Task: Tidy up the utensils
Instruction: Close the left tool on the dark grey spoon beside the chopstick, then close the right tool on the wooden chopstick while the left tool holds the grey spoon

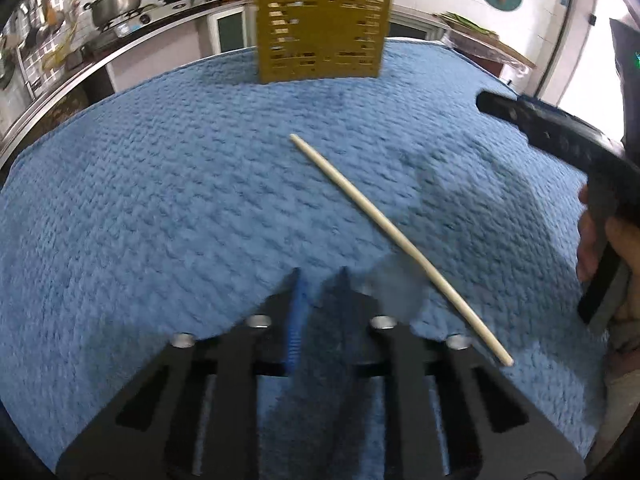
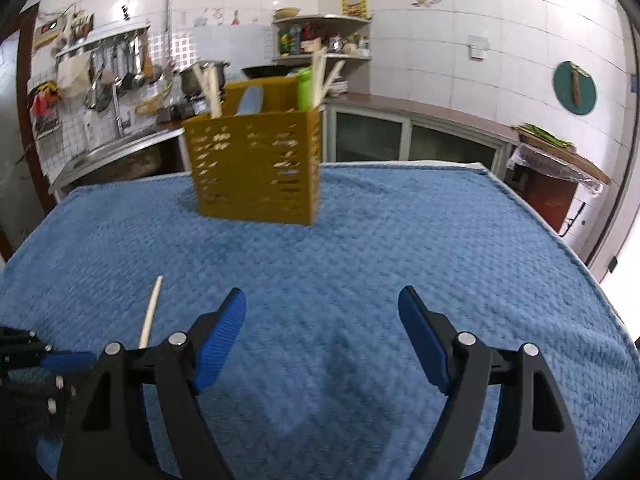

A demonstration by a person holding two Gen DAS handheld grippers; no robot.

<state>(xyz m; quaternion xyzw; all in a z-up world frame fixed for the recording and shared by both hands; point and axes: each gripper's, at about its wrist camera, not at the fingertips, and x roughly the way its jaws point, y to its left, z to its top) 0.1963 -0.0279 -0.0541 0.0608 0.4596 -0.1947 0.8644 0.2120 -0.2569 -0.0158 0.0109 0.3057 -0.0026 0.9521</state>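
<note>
A single pale wooden chopstick (image 1: 394, 236) lies slantwise on the blue towel (image 1: 168, 184), just right of my left gripper (image 1: 319, 276), whose jaws are nearly together and hold nothing. The chopstick's tip also shows in the right wrist view (image 2: 151, 310), left of my right gripper (image 2: 322, 304), which is wide open and empty above the towel (image 2: 400, 232). A yellow perforated utensil holder (image 2: 256, 168) stands at the far middle with several chopsticks, a green item and a blue item in it; it also shows in the left wrist view (image 1: 322, 28). The right gripper's body (image 1: 560, 140) is at the right edge of the left wrist view.
Behind the table runs a kitchen counter (image 2: 420, 108) with a pot (image 1: 116, 0), a wok and hanging utensils (image 2: 116, 68). A covered side table (image 2: 560, 156) stands at the right. The left gripper (image 2: 28, 356) sits at the right wrist view's lower left edge.
</note>
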